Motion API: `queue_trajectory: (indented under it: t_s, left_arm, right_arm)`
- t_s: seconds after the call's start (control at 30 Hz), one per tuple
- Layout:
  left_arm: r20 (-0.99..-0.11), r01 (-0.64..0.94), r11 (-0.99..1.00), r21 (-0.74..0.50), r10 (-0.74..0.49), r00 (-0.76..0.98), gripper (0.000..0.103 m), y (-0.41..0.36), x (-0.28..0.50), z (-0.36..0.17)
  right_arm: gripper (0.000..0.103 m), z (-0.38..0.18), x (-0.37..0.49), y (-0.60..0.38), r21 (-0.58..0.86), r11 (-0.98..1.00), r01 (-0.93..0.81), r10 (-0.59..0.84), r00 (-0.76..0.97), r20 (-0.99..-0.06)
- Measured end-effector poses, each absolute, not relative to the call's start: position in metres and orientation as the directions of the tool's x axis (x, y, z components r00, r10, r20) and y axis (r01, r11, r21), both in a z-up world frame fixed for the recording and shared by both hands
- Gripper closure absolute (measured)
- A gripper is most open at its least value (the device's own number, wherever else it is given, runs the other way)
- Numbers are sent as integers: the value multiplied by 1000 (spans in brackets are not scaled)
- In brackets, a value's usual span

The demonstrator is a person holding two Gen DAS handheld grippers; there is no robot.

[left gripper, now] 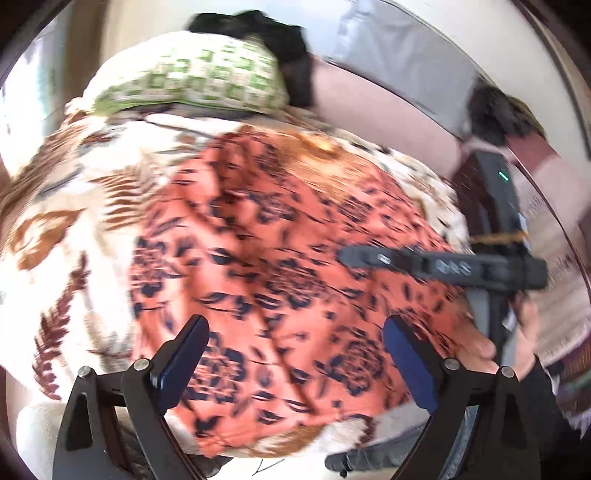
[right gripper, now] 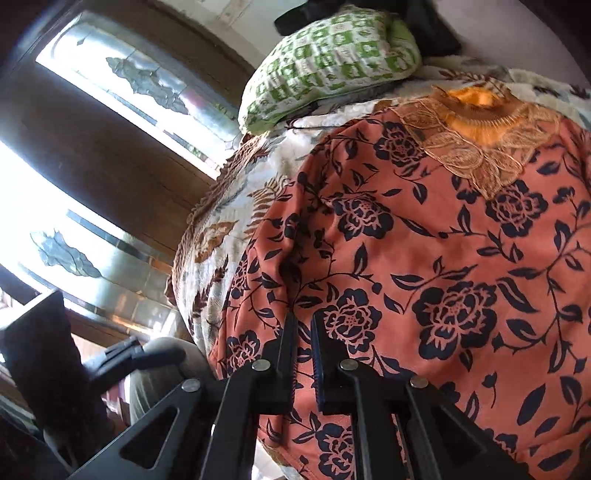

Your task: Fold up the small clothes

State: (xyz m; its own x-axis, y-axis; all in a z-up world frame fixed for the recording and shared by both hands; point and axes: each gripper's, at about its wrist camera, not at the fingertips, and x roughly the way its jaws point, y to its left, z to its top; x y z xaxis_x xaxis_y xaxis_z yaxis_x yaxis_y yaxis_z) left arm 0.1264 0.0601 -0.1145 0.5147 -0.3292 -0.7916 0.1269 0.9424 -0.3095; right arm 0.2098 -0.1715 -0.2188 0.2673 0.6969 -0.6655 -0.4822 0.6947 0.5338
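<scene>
An orange garment [left gripper: 280,229] [right gripper: 443,258] with dark blue flowers lies spread on a leaf-patterned blanket [left gripper: 74,206] [right gripper: 236,206]. Its lace neckline [right gripper: 476,122] is at the far end. My left gripper [left gripper: 295,325] hangs open above the near part of the garment, its blue pads wide apart with nothing between them. My right gripper [right gripper: 303,317] [left gripper: 345,254] is shut at the garment's left edge, where a raised crease of the cloth runs up from its tips. A hand [left gripper: 476,347] holds the right gripper's handle.
A green-and-white checked pillow [left gripper: 199,77] [right gripper: 332,55] lies at the far end of the blanket with something black [left gripper: 273,33] behind it. Bright windows in dark wood frames [right gripper: 140,81] stand to the left of the bed.
</scene>
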Motion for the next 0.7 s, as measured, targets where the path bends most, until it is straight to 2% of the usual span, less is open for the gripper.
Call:
queue_trajectory:
  t_s: [0.07, 0.13, 0.3, 0.37, 0.47, 0.53, 0.6, 0.63, 0.67, 0.7]
  left_arm:
    - [-818, 12, 941, -337, -299, 491, 8, 98, 140, -131]
    - [-815, -76, 914, -399, -315, 485, 8, 129, 148, -144]
    - [-780, -107, 886, -451, -333, 529, 8, 161, 159, -158]
    - [-757, -97, 872, -479, -355, 549, 8, 163, 163, -162]
    - [-736, -101, 848, -521, -386, 556, 8, 166, 166, -171]
    - [-735, -101, 841, -531, -399, 548, 8, 166, 170, -173]
    - [-733, -99, 846, -524, -389, 558, 8, 167, 169, -170]
    - [-730, -96, 846, -524, -389, 562, 8, 167, 169, -170]
    - [-726, -93, 843, -529, -393, 564, 8, 168, 169, -169]
    - [-722, -91, 840, -535, -398, 566, 8, 168, 169, -169]
  right_arm:
    - [93, -224, 206, -152, 523, 689, -502, 692, 243, -680]
    - [93, -236, 203, -137, 564, 643, -518, 732, 200, -651]
    - [93, -251, 192, -105, 669, 526, -525, 810, 67, -583]
    - [93, -243, 185, -103, 649, 546, -529, 809, 132, -572]
    - [92, -251, 181, -103, 628, 634, -451, 758, 202, -620]
    - [92, -249, 174, -100, 564, 683, -464, 713, 253, -654]
    - [92, -239, 166, -104, 562, 660, -499, 738, 288, -611]
    - [66, -235, 166, -109, 603, 628, -492, 771, 289, -567]
    - [2, -233, 168, -113, 645, 595, -480, 800, 276, -532]
    - [1, -233, 169, -114, 675, 566, -472, 821, 256, -510]
